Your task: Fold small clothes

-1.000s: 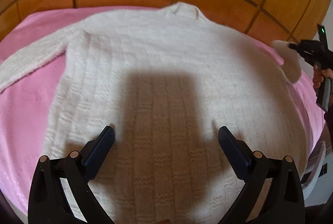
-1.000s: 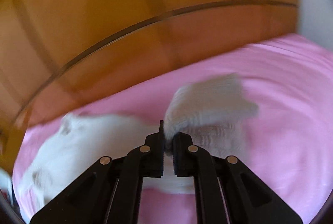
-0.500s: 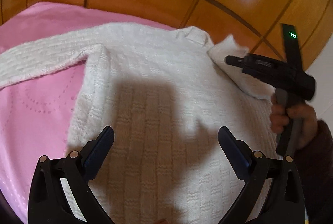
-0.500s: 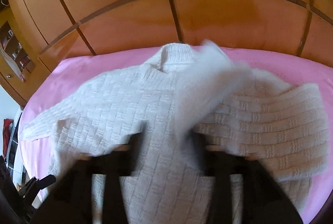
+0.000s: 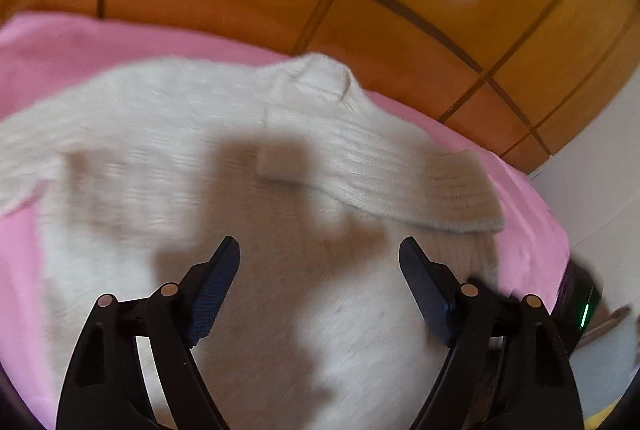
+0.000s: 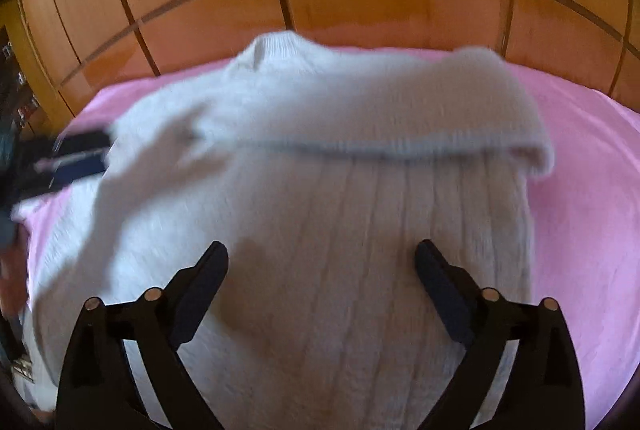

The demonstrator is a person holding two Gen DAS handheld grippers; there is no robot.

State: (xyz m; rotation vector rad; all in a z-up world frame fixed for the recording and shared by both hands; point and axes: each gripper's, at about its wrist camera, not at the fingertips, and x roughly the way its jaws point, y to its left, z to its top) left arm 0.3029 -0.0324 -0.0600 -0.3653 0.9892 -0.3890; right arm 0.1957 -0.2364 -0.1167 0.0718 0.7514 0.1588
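Judging by the white sweater (image 6: 320,198) lying flat on the pink bed (image 6: 592,166) with its 3 o'clock sleeve (image 6: 400,110) folded across the chest, both your left tool (image 5: 320,250) and right tool (image 6: 320,254) released, take the 9 o'clock sleeve (image 5: 28,158) next.

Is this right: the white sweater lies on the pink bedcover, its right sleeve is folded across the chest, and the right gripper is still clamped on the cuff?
Not quite. The right gripper is open and empty, as the right wrist view shows. The rest holds: white sweater on pink bedcover, right sleeve folded across the chest.
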